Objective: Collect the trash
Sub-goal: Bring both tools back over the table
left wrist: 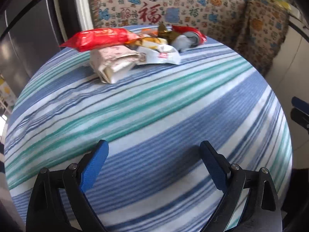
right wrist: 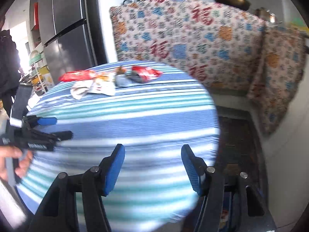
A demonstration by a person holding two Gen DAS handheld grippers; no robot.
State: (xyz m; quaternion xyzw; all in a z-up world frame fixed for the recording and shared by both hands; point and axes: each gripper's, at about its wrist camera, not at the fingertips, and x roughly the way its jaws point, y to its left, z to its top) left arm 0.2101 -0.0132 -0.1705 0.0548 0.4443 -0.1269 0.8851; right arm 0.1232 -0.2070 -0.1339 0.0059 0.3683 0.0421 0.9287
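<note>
Trash lies in a loose heap near the far rim of the round table (left wrist: 154,116), at about twelve o'clock from both grippers and well apart from them. In the left wrist view the heap reads from left to right as a long red wrapper (left wrist: 100,38), a crumpled pale paper wad (left wrist: 112,63) just below it, a white packet with red print (left wrist: 160,55) touching the wad, a small dark gold wrapper (left wrist: 163,31) behind, and a grey crumpled piece inside a second red wrapper (left wrist: 185,38) at the right end. The pieces overlap or touch one another; blur hides finer detail. A blue, white and teal striped cloth (left wrist: 173,89) covers the table. The left gripper (left wrist: 154,150) hangs over the near part of the cloth, its blue-padded jaws spread wide with nothing between them. The right gripper (right wrist: 152,154) hangs above the table's near edge at about five o'clock of the tabletop, jaws parted at a middling width, also with nothing in them. In the right wrist view the left gripper shows at nine o'clock, with a hand (right wrist: 13,162) on its handle. Behind the table, at twelve to two o'clock, hangs a patterned cloth with red characters (right wrist: 193,34), and a dark refrigerator (right wrist: 65,29) stands at eleven o'clock.
</note>
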